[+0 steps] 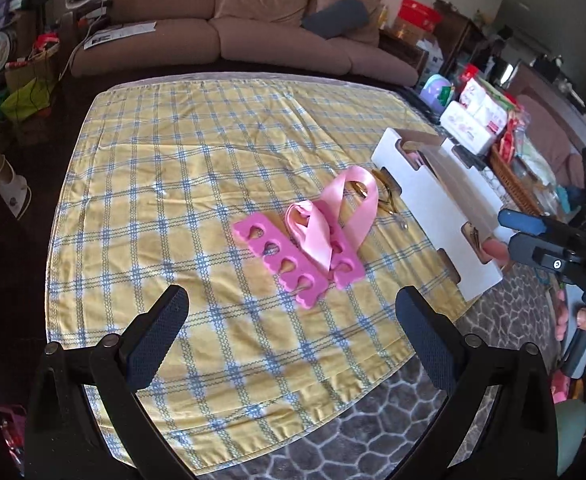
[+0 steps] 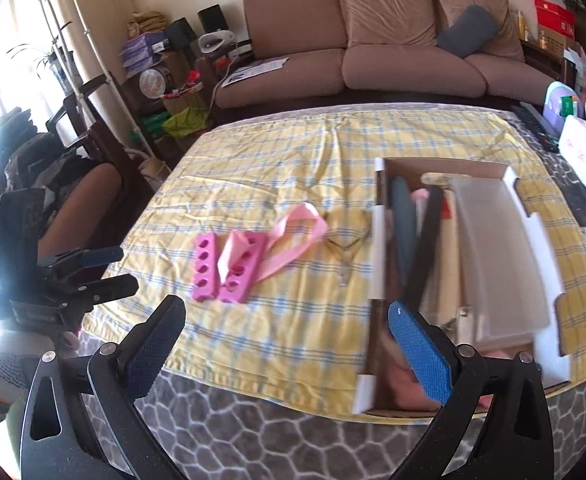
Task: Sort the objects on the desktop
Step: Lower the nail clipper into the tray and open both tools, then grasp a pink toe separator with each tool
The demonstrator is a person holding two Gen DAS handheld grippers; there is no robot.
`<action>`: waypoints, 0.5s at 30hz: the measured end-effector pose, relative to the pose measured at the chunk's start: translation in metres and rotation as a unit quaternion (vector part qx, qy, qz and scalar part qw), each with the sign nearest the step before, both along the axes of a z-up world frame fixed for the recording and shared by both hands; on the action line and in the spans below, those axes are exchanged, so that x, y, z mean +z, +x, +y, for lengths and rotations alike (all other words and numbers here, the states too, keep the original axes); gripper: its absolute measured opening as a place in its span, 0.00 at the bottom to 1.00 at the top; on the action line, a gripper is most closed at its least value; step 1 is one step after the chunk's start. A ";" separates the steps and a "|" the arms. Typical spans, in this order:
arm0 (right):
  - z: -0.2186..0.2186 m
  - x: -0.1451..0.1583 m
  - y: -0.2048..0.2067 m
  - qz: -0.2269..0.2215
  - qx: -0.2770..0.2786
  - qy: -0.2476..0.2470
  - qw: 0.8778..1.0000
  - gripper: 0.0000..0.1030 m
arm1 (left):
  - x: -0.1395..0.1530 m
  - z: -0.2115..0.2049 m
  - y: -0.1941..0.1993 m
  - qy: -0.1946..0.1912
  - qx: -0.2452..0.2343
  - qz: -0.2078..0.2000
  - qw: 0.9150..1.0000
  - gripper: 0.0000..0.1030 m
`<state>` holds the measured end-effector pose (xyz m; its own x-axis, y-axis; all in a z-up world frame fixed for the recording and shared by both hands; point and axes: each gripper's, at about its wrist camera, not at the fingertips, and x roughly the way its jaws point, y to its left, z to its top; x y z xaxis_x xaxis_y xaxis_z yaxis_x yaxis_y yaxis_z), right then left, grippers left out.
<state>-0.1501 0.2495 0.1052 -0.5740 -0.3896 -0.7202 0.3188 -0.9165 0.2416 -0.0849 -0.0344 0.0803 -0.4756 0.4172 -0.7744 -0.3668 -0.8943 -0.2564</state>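
The only legible lettering is white "DA" on the black body of the right gripper (image 1: pixel 501 236), cut off at the left wrist picture's edge; print on the boxes and packages beyond the table is too blurred to read

A home living room. A brown three-seat sofa (image 2: pixel 377 40) with loose cushions and a grey pillow (image 2: pixel 467 30) runs along the far wall. A white coat stand (image 2: pixel 73 60) and a potted plant (image 2: pixel 41 54) stand by a bright curtained window, and shelves hold household clutter. The counter wears a yellow checked cloth (image 1: pixel 165 184) over a grey patterned cover (image 1: pixel 373 432).
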 end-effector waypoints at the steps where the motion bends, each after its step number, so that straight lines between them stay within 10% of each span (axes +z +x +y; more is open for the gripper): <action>1: -0.007 -0.001 0.000 -0.001 0.004 -0.001 1.000 1.00 | -0.003 -0.002 -0.001 0.000 -0.004 -0.001 1.000 1.00; 15: -0.081 -0.064 -0.029 -0.007 0.039 0.018 0.999 0.87 | -0.043 -0.007 -0.048 0.053 0.044 -0.043 0.997 1.00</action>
<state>-0.1792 0.1685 0.0416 -0.5331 -0.4071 -0.7417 0.3865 -0.8970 0.2146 -0.1330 -0.0410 0.0373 -0.4477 0.4590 -0.7674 -0.2618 -0.8879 -0.3783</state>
